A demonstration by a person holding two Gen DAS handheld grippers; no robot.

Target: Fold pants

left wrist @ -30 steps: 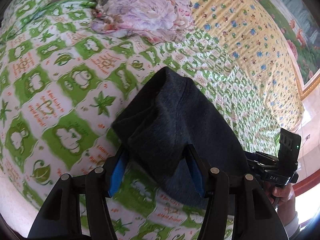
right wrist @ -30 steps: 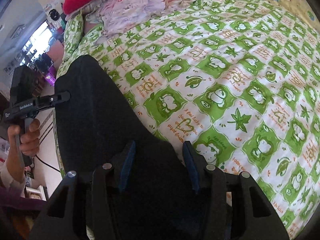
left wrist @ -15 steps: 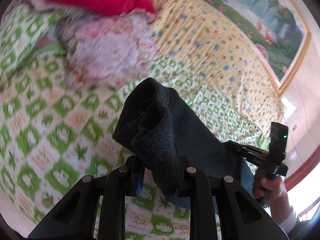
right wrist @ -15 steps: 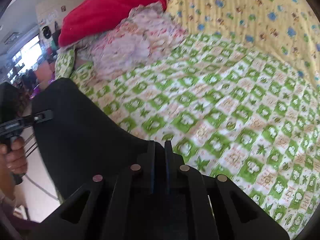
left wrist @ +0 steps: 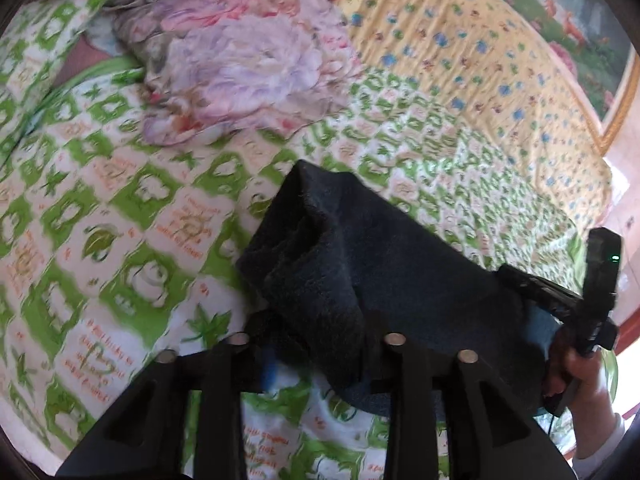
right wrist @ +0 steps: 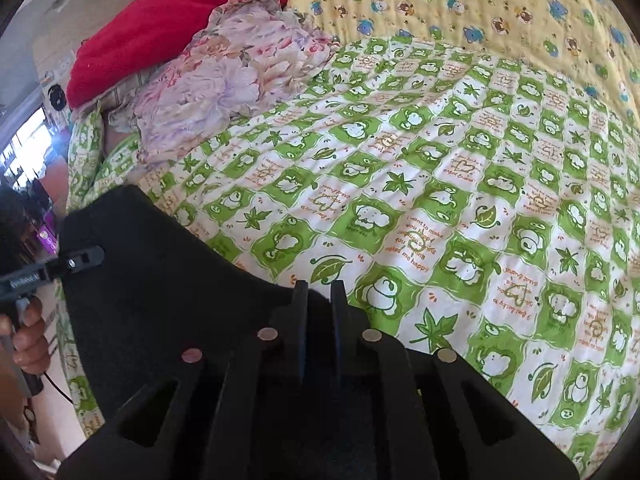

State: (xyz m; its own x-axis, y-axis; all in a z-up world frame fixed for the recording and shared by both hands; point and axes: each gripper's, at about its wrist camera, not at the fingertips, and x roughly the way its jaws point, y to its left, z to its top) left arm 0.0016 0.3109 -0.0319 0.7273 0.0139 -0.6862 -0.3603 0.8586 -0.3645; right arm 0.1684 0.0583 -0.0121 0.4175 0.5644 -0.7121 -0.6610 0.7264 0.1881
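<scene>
The dark fleece pants (left wrist: 360,264) are held up over the green-and-white patterned bedspread (left wrist: 120,208). My left gripper (left wrist: 320,344) is shut on a bunched end of the pants, which drapes over its fingers. My right gripper (right wrist: 319,292) is shut on the other end of the pants (right wrist: 160,288), its fingers nearly together with fabric pinched between them. Each view shows the other gripper: the right one at the pants' far right edge (left wrist: 560,300), the left one at the left edge (right wrist: 76,260).
A crumpled floral blanket (left wrist: 248,56) and a red pillow (right wrist: 168,28) lie at the bed's head. A yellow patterned sheet (right wrist: 480,4) covers the far side. A framed picture (left wrist: 592,28) hangs on the wall.
Both grippers went from open around the pants to shut on them and have lifted the fabric off the bedspread. The view is blurred by motion.
</scene>
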